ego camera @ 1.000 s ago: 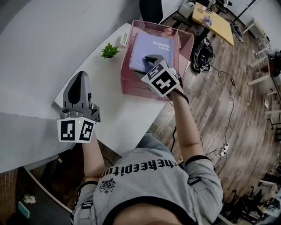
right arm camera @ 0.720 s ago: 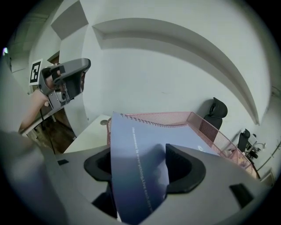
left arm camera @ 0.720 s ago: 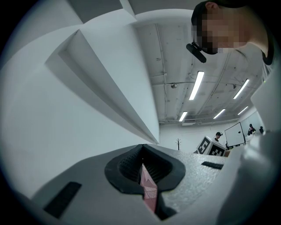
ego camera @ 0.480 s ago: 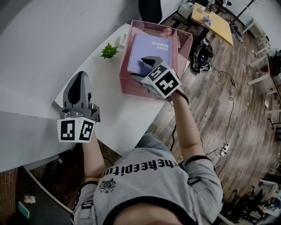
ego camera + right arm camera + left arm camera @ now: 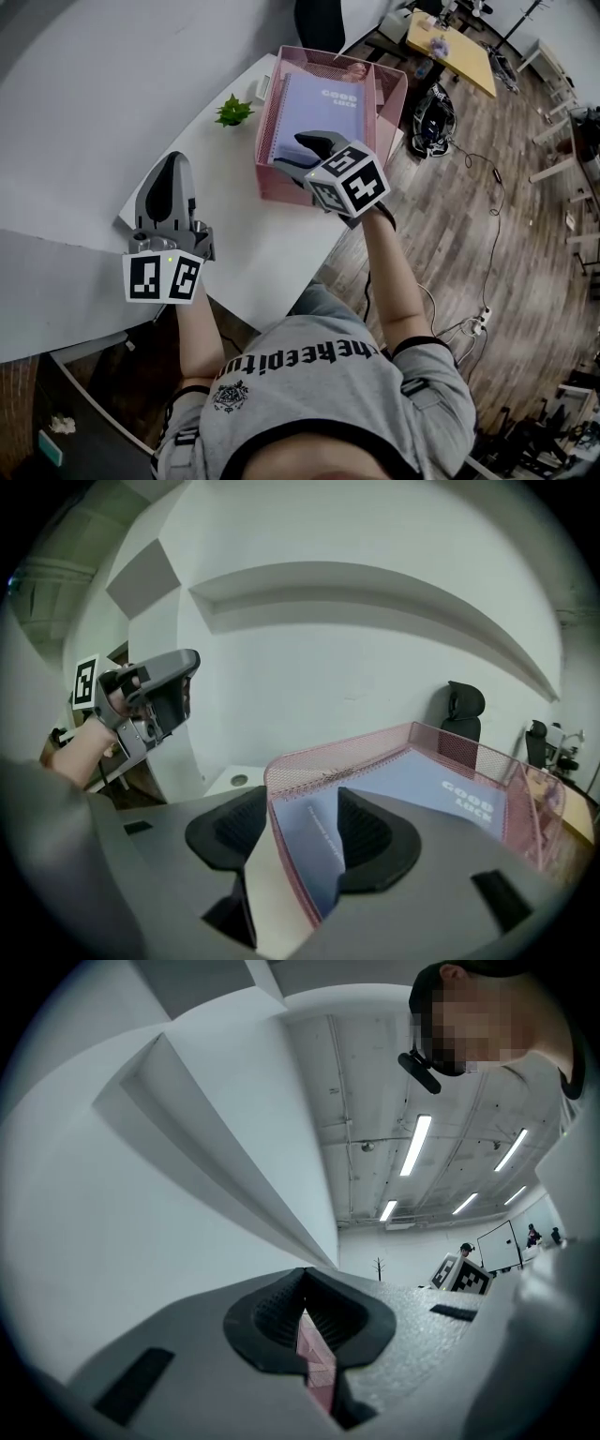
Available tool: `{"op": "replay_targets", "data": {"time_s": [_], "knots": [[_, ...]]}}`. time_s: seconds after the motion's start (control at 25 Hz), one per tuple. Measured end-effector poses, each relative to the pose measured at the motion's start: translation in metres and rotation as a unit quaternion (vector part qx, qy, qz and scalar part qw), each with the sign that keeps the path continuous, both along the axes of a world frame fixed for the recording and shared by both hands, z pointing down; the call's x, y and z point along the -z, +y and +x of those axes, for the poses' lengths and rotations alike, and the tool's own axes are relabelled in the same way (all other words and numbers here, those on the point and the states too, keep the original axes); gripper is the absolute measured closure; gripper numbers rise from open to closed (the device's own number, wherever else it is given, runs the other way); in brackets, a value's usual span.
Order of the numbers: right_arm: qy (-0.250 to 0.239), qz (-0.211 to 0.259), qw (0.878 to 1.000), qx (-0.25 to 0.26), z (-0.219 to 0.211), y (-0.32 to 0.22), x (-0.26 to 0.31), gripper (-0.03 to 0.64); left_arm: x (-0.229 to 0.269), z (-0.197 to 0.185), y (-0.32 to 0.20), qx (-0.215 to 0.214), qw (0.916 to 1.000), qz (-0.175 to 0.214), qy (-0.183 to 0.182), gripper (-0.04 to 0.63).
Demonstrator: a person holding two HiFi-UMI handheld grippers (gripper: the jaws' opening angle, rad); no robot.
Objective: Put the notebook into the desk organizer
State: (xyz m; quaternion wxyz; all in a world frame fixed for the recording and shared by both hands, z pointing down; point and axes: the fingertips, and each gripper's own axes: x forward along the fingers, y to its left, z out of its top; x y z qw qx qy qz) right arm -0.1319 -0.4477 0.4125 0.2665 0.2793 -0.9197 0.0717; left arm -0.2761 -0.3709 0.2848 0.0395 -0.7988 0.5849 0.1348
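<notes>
Over the counter's (image 5: 253, 248) near corner, the left gripper's (image 5: 174, 161) fingers (image 5: 267, 1314) are pressed together, empty. The right gripper's (image 5: 289, 150) wide fingers (image 5: 375, 841) are closing astride the pink organizer's (image 5: 323, 54) near wall, and the notebook (image 5: 328, 108) lies flat inside, by the counter's right edge.

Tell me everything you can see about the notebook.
The notebook has a pale lavender, paper-like cover with GOOD LUCK printed in white. It is closed and lies cover up inside the pink mesh organizer, filling most of it. Whether it lies quite flat is unclear. The right gripper straddles the organizer's near wall, one jaw over the notebook's near edge. Its jaws are closing, and the pads are not pressing on the notebook.
</notes>
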Motion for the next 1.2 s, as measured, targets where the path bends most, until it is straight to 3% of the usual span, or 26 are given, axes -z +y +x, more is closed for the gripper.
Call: {"op": "replay_targets", "data": {"time_s": [0.2,0.72,1.2], "knots": [[-0.044,0.017,0.997,-0.061,0.016,-0.001,0.012,0.604,0.004,0.006,0.004,-0.006,1.0000,0.004,-0.002,0.592],[-0.128,0.083,0.980,-0.126,0.045,0.017,0.046,0.615,0.014,0.028,0.014,-0.023,0.9995,0.014,-0.012,0.592],[-0.158,0.145,0.962,-0.170,0.069,0.034,0.076,0.614,0.019,0.043,0.019,-0.040,0.9988,0.021,-0.018,0.592]]}}
